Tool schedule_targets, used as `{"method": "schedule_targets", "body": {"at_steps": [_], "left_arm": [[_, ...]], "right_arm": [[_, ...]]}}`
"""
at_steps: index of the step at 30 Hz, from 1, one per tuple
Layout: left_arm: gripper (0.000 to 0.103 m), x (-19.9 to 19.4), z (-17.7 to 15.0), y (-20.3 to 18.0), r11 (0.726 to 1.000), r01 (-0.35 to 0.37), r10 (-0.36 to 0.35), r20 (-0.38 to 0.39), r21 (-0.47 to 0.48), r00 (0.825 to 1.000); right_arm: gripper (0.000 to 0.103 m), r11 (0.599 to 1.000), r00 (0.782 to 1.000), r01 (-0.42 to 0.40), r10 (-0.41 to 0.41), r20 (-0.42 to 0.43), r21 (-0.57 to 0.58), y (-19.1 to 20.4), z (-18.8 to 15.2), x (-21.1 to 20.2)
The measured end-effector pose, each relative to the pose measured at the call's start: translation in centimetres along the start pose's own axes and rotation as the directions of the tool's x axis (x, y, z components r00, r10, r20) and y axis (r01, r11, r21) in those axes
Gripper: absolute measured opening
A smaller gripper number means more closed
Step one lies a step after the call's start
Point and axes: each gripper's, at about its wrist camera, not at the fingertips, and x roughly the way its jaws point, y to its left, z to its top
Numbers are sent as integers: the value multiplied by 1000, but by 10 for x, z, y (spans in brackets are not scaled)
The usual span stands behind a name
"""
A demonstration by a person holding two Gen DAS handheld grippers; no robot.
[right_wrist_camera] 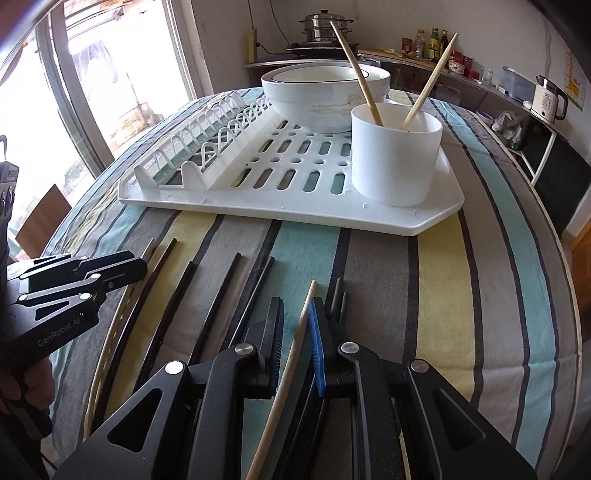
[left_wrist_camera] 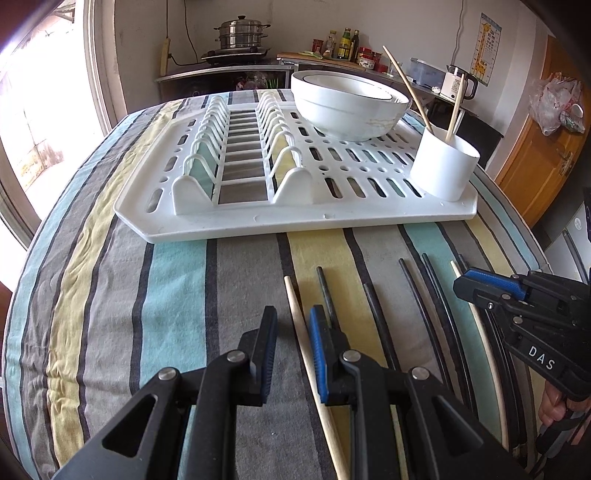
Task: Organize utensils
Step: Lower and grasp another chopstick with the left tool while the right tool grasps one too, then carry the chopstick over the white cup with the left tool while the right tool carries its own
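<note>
Several chopsticks lie side by side on the striped cloth, most of them black (left_wrist_camera: 376,314) (right_wrist_camera: 218,295). My left gripper (left_wrist_camera: 293,314) hangs low over a wooden chopstick (left_wrist_camera: 301,339), fingers open on either side of it and a gap on its left. My right gripper (right_wrist_camera: 295,304) straddles another wooden chopstick (right_wrist_camera: 295,350), which lies close to the blue pad (right_wrist_camera: 317,350); it is open too. Each gripper shows in the other's view (left_wrist_camera: 466,282) (right_wrist_camera: 142,267). A white cup (left_wrist_camera: 443,170) (right_wrist_camera: 395,162) on the drying rack holds two wooden chopsticks (left_wrist_camera: 406,85) (right_wrist_camera: 356,74).
The white drying rack (left_wrist_camera: 258,221) (right_wrist_camera: 295,214) lies across the table behind the chopsticks, with stacked white bowls (left_wrist_camera: 347,110) (right_wrist_camera: 314,103) at its back. Beyond it are a counter with a steamer pot (left_wrist_camera: 242,33), bottles and a kettle (right_wrist_camera: 546,99). A hand holds each gripper's handle.
</note>
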Motion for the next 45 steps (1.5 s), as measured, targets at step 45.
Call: {"method": "schedule_targets", "body": {"at_steps": [45], "left_arm": [[6,-143,12,-6,999,35,-35,348,7,937]], "right_arm": [[5,991,914,-130,121,387,-2,4,2,-148]]}}
